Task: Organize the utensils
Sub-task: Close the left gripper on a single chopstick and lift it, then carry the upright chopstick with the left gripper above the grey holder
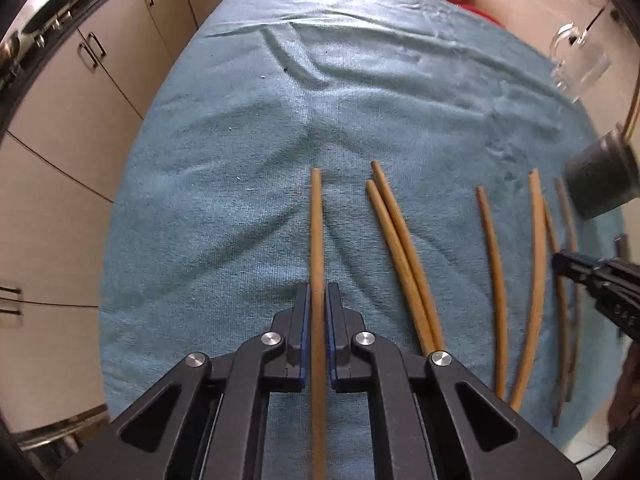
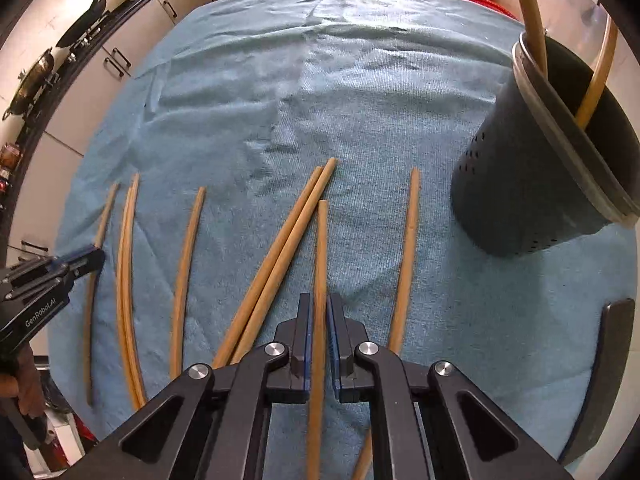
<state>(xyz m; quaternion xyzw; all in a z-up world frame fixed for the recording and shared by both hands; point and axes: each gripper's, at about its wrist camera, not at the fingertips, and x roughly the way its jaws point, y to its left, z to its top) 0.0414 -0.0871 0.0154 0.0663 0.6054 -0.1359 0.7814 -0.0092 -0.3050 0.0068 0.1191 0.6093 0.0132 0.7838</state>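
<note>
**Both grippers clamped on chopsticks over a blue towel**

You are holding two grippers, each pointing steeply down at a wrinkled blue towel [image 1: 360,92] that is covering the work surface. Your left gripper [image 1: 319,300] is pinching one wooden chopstick [image 1: 316,220] between its blue pads, with the stick running straight away from the camera and back under the gripper body. Your right gripper [image 2: 319,308] is doing the same with another chopstick [image 2: 321,248], its jaws closed tight against the wood.

More loose chopsticks are lying on the towel in a rough row, all pointing away from you. In the right wrist view, a touching pair [image 2: 288,240] is lying angled just left of the held stick, and a single one [image 2: 408,248] is lying just to its right. Further left, more sticks are lying near the left gripper.

A dark perforated utensil holder [image 2: 520,184] is standing on the towel at the far right, already holding two chopsticks [image 2: 532,12] that are leaning out past its rim. Pale kitchen cabinets [image 1: 80,120] are lining the left side.
</note>
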